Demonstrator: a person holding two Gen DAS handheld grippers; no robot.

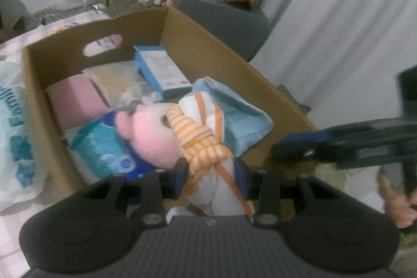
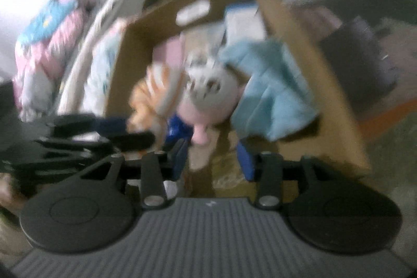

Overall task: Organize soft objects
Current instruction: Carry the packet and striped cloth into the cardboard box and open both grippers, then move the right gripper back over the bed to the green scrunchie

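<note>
Over the brown cardboard box (image 1: 182,43), the left gripper (image 1: 211,173) pinches a knotted white cloth with orange stripes (image 1: 206,147) beside a plump pink plush (image 1: 153,132). Nearby, the right gripper (image 2: 213,158) stands spread, nothing pinched.

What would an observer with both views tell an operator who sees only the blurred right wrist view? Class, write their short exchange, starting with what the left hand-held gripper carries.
Operator: What is the left hand-held gripper carrying? I see only an orange smear.
Observer: The left hand-held gripper is shut on a white cloth with orange stripes, and the cloth is tied in a knot.
Operator: What lies under the pink plush toy in the cardboard box?
Observer: A teal-printed pack lies in the near left corner of the cardboard box, partly under the pink plush toy.
</note>
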